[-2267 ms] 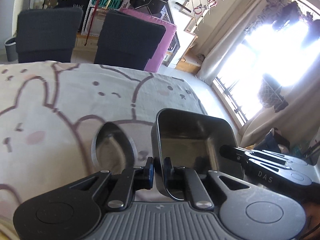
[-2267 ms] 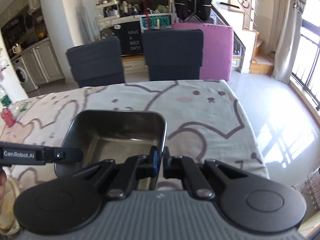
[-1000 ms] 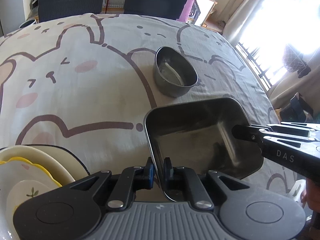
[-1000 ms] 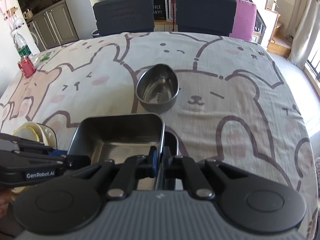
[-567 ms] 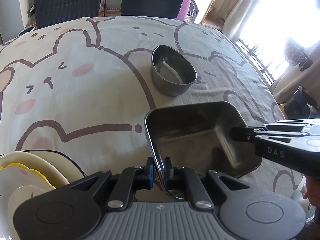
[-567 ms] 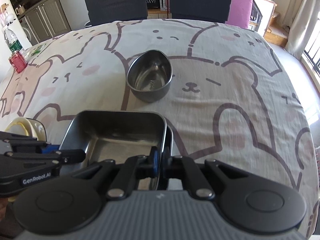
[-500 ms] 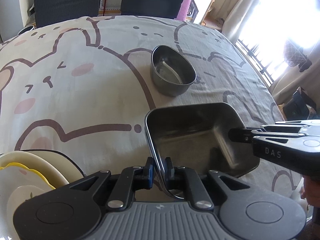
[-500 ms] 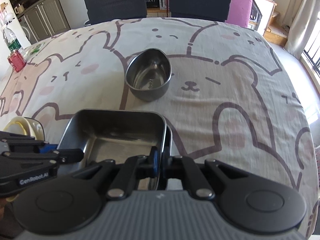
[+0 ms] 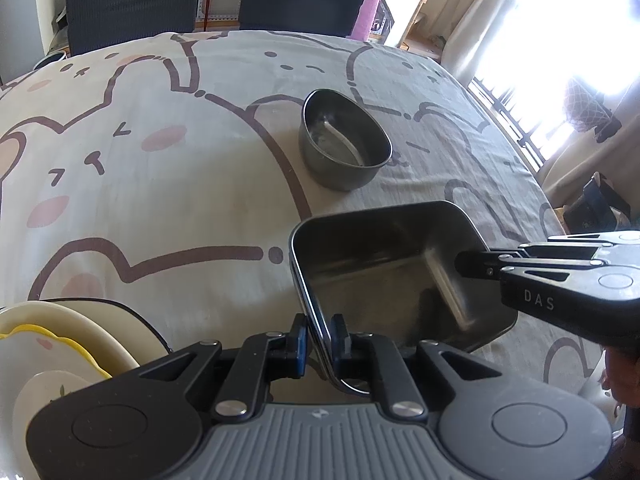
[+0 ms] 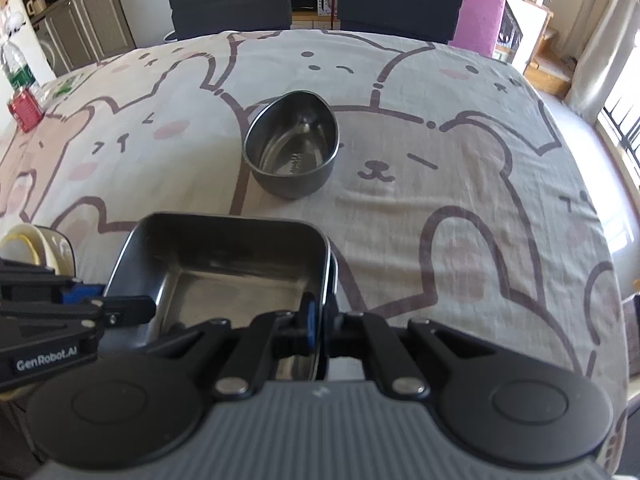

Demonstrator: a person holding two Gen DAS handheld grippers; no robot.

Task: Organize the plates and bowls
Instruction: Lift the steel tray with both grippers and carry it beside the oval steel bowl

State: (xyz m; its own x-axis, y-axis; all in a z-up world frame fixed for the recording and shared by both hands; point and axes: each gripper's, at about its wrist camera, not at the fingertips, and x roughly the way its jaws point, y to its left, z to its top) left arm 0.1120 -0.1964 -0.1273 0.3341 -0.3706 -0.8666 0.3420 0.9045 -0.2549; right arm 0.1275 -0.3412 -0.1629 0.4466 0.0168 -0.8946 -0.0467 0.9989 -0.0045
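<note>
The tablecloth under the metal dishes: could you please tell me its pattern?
Grey tablecloth with brown-outlined cartoon bears, pink cheeks; clearest in the right wrist view.

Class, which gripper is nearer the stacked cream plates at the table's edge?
Left. The left gripper sits right beside the plates, on the steel tray's nearer side; the right gripper grips the tray's opposite side, away from them.

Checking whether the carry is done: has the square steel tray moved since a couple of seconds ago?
Yes. The square steel tray has come down toward the bear tablecloth; the oval steel bowl, earlier half-hidden behind it, now shows whole beyond its far rim.
</note>
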